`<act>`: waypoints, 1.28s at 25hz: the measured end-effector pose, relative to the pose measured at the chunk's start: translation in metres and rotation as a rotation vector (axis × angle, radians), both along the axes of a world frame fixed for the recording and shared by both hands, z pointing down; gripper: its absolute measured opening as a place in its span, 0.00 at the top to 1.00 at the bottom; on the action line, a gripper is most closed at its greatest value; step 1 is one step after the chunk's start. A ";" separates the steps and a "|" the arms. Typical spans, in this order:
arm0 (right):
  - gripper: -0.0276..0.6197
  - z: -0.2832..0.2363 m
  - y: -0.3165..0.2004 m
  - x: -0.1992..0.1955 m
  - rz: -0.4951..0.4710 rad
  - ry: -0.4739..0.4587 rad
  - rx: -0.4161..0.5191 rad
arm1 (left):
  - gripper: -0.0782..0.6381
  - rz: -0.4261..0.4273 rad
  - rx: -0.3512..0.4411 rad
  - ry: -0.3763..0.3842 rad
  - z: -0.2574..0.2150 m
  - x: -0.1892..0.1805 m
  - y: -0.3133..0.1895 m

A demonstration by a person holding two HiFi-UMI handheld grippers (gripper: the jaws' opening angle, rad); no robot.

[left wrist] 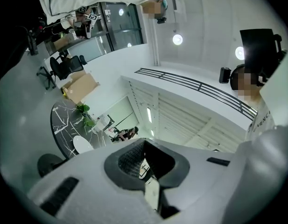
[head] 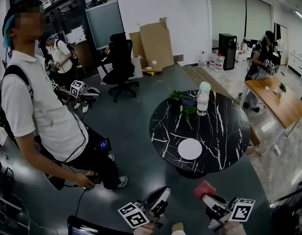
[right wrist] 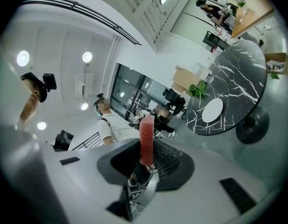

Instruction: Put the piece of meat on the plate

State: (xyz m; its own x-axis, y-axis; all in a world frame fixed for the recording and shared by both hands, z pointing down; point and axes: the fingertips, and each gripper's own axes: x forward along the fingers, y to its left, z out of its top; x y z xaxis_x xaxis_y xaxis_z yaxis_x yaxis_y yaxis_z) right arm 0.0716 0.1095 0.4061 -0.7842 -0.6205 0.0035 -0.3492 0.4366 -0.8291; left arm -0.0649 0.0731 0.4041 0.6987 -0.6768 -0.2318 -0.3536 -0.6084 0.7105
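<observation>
Right gripper at the near edge of the scene, right of centre; its jaws are clamped on the piece of meat, a thin red slab that stands out beyond the tips; the right gripper view confirms the grip, with the slab upright between the two pads.

Left gripper beside it to the left, near edge; its jaws are drawn together with nothing seen between them.

Plate, white, round and bare, lies on the near part of the round black marble table; the meat is in the air, short of the table's near edge, not touching the plate.

Far side of the same table: a clear bottle standing upright, green leaves just left of it.

A person in a white shirt stands on the floor, left of the table and well apart from it.
</observation>
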 end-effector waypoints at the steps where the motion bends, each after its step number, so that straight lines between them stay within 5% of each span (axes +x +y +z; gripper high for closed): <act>1: 0.83 0.000 -0.004 -0.001 0.002 0.004 -0.003 | 0.88 0.004 0.002 -0.001 -0.001 -0.001 -0.006; 14: 0.83 0.033 -0.051 0.003 -0.003 0.014 -0.087 | 0.88 0.011 -0.049 -0.008 0.028 0.008 -0.048; 32: 0.83 0.068 -0.204 0.011 -0.103 -0.010 -0.163 | 0.88 -0.028 -0.017 -0.081 0.029 0.037 -0.206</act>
